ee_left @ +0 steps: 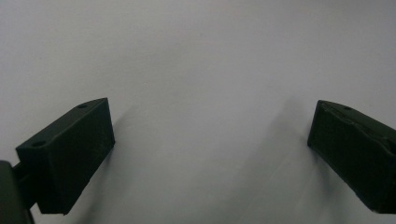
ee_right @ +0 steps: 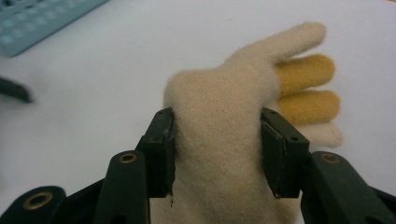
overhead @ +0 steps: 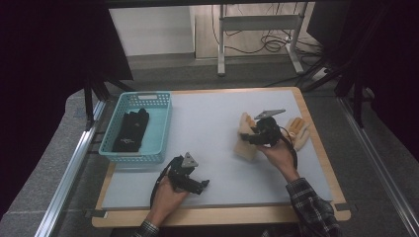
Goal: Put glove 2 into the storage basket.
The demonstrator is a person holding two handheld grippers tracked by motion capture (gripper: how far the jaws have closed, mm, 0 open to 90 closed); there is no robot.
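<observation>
The cream glove [ee_right: 224, 140] is pinched across its palm by the right gripper [ee_right: 217, 149], glove digits pointing away, probably basket-bound [overhead: 160, 129]; left gripper [ee_left: 210, 154] fingers are spread, empty.

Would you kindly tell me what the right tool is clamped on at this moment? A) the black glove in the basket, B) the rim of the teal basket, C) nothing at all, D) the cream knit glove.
D: in the right gripper view, the right tool has both jaws pressed into the cream knit glove, whose cloth bunches between them.
</observation>
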